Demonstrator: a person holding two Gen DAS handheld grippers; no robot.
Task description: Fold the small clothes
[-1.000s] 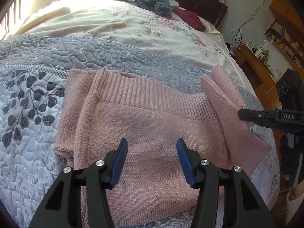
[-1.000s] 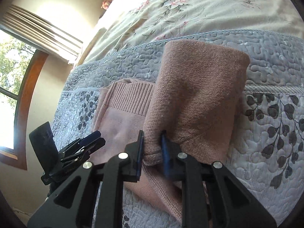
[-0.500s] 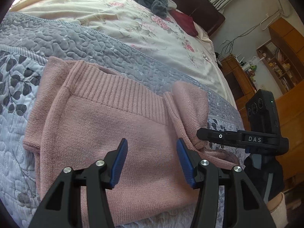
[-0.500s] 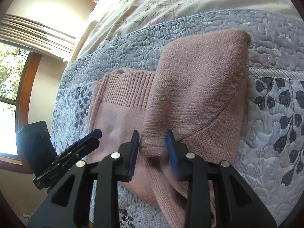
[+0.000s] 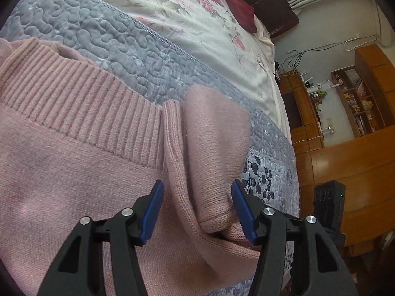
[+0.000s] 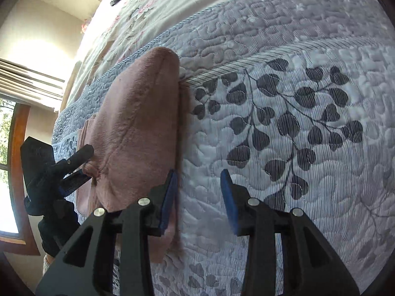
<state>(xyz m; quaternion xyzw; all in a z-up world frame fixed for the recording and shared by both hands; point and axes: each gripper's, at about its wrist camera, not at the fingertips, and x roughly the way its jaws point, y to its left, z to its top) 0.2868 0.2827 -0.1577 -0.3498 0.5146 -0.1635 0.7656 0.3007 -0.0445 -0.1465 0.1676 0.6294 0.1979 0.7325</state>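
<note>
Here, a pink knit sweater (image 5: 74,172) lies on a grey quilted bedspread (image 6: 296,135), with both grippers spread wide and gripping nothing.

In the left wrist view, the sweater's ribbed hem runs across the left side, its folded-over sleeve (image 5: 212,148) lies in the middle, and the left gripper (image 5: 197,209) straddles that sleeve's cuffed end with its blue pads on either side. To the right are wooden shelves (image 5: 358,98). In the right wrist view, the folded sweater sits left of centre, and the right gripper (image 6: 198,202) hovers over bare leaf-patterned quilt, its left pad just beside the sweater's edge.
</note>
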